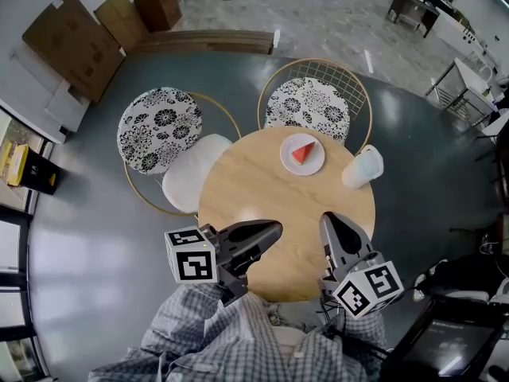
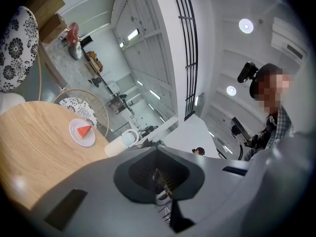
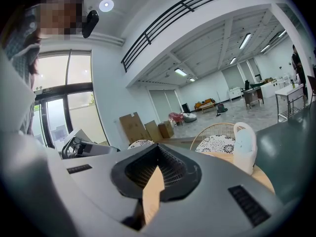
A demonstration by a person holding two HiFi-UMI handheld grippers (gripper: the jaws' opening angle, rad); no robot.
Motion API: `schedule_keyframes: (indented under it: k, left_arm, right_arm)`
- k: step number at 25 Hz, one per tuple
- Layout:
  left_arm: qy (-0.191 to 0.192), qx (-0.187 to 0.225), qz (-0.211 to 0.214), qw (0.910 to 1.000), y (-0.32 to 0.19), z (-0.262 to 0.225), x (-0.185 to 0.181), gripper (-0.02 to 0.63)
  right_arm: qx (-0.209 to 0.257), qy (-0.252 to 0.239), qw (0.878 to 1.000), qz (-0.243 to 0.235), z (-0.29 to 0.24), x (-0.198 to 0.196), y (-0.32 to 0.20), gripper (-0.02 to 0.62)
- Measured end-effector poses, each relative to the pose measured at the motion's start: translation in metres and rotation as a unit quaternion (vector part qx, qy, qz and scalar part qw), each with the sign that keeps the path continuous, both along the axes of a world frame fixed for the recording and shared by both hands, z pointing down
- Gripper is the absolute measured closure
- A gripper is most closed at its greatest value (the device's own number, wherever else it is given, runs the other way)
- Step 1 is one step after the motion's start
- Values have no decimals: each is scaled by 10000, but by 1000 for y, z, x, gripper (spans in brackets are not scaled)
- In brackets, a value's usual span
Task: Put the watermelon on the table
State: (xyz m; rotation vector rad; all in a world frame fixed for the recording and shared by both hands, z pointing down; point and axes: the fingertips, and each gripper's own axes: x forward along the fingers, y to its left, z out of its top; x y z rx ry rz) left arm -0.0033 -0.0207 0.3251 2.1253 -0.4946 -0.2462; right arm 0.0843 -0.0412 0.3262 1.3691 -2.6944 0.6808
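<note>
A red wedge of watermelon (image 1: 301,153) lies on a small white plate (image 1: 290,162) at the far side of the round wooden table (image 1: 254,189). The left gripper view shows the same slice (image 2: 84,131) on its plate (image 2: 78,137), far off to the left. My left gripper (image 1: 274,228) hovers over the table's near edge, shut and empty. My right gripper (image 1: 328,218) is beside it, also shut with nothing held. Both are well short of the plate. In each gripper view the jaws meet at a point, left gripper (image 2: 157,150) and right gripper (image 3: 158,147).
A white jug (image 1: 363,167) stands on the table right of the plate, also seen as the white jug (image 3: 245,151) in the right gripper view. Two patterned-cushion chairs (image 1: 159,128) (image 1: 308,105) sit behind the table. A dark machine (image 1: 445,333) is at the lower right.
</note>
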Motion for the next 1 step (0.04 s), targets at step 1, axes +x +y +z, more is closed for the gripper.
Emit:
schedule_keyframes:
  k: [1]
  left_arm:
    - [-8,-1,6,10000,-1,0,0,600]
  right_arm:
    - [-1,6,10000,-10,0,-1,-1,588]
